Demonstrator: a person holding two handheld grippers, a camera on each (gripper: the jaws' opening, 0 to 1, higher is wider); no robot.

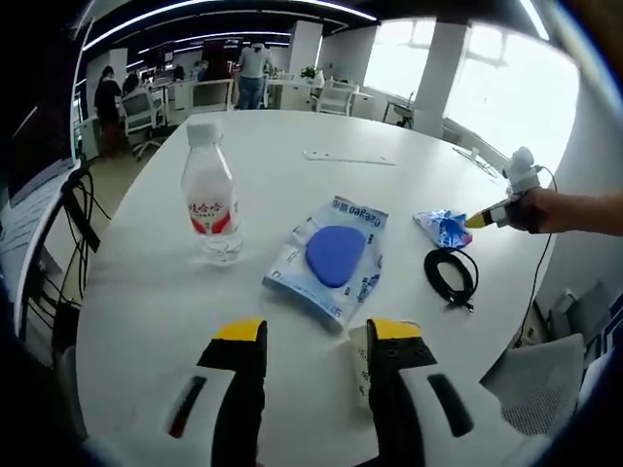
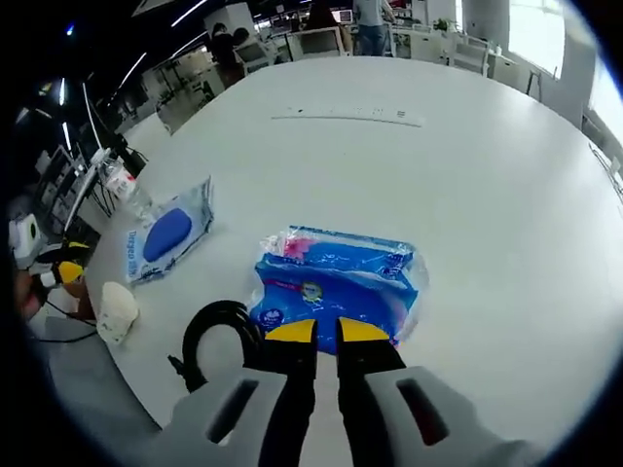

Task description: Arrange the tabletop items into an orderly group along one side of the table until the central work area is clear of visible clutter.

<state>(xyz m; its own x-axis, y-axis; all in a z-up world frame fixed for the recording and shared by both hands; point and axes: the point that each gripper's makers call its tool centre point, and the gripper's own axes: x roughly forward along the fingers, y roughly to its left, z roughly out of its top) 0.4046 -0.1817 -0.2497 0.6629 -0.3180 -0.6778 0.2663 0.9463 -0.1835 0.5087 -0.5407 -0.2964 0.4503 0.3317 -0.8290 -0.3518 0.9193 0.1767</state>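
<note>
Right hand-held gripper (image 2: 326, 331), jaws nearly together, touches the blue packet (image 2: 336, 283). Left hand-held gripper (image 1: 316, 336) gapes apart. Bottle (image 1: 210, 193) at 11 o'clock; its red label is unreadable.

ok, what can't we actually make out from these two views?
- Right gripper in its own view: whether it is pinching the blue packet; the jaw tips cover the near edge.
- Packet print: too small in the left gripper view, blurred in the right.
- White object in the left gripper view: the left gripper hides part of it.
- Black cable: the right gripper covers part of the loop.
</note>
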